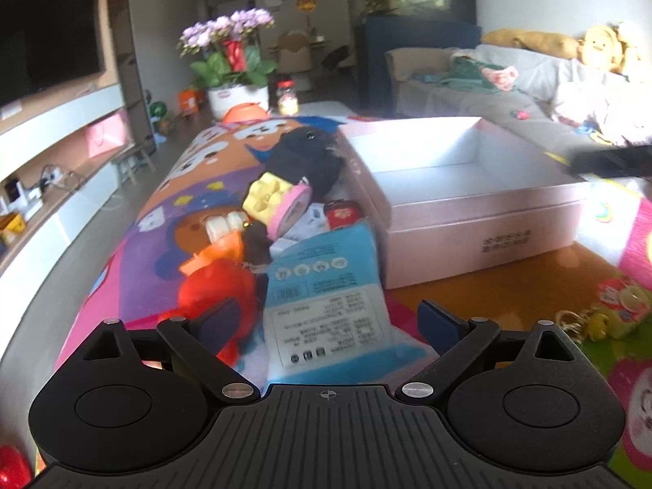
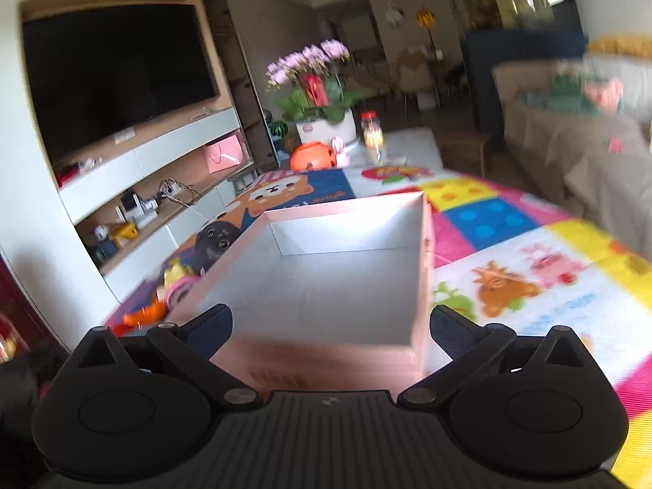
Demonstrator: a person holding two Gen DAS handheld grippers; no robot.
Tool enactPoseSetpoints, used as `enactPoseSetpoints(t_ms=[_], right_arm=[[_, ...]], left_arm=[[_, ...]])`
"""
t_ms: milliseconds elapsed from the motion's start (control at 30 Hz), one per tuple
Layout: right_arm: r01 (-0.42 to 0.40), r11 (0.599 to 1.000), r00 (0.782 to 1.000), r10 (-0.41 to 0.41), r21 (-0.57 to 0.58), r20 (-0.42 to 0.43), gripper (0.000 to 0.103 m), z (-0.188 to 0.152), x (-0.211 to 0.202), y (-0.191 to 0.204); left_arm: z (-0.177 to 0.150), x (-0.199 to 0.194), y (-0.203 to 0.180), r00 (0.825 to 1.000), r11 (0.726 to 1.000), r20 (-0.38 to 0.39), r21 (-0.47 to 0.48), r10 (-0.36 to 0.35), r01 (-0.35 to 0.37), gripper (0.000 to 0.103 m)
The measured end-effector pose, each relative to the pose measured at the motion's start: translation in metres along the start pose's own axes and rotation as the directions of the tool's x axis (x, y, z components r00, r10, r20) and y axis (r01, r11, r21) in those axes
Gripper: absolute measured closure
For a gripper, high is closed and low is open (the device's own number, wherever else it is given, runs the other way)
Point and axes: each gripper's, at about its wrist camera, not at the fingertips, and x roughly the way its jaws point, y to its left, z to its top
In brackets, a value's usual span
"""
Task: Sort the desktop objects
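With both grippers spread wide and empty, I'd bring the left gripper [image 1: 328, 320] squarely down over the blue packet [image 1: 326, 285] lying beside the empty pink box [image 1: 481, 220] — gripping mid-body — while the right gripper [image 2: 330, 324] hovers over the box.

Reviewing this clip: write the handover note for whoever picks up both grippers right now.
Left gripper: open, empty, above the blue-and-white packet.
Right gripper: open, empty, facing the pink box.
The box looks empty. Piled on the mat left of it: packet, red toy, yellow-pink toy, black plush. A keychain lies on the box's other side.
Done: nothing boxed.
Left: likely everything, packet first.
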Motion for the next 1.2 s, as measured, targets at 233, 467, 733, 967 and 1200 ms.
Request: enactPoseSetpoints(t_ms=[233, 467, 733, 967, 1200], right_arm=[[0.111, 0.988, 0.99, -0.12, -0.112, -0.075, 0.0, -0.057, -0.049, 0.015], [0.146, 0.988, 0.963, -0.154, -0.049, -0.223, 0.0, -0.082, -0.048, 0.007], [0.137, 0.991, 0.959, -0.133, -0.004, -0.249, 0.0, -0.081, -0.045, 0.004], [0.125, 0.992, 0.992, -0.124, 0.032, -0.036, 0.0, -0.021, -0.033, -0.019], [0.043, 0.982, 0.997, -0.03, 0.182, -0.07, 0.0, 0.015, 0.032, -0.025]], left_arm=[[-0.007, 0.012, -0.012, 0.999, 0.999, -0.036, 0.031, 0.015, -0.014, 0.032], [-0.03, -0.035, -0.018, 0.986, 0.986, -0.072, 0.052, -0.152, 0.155, 0.038], [-0.042, -0.053, -0.034, 0.972, 0.97, -0.08, 0.087, -0.222, 0.228, 0.032], [-0.04, -0.049, -0.027, 0.978, 0.978, -0.082, 0.059, -0.194, 0.199, 0.01], [-0.045, -0.06, -0.024, 0.969, 0.968, -0.077, 0.071, -0.236, 0.241, 0.007]])
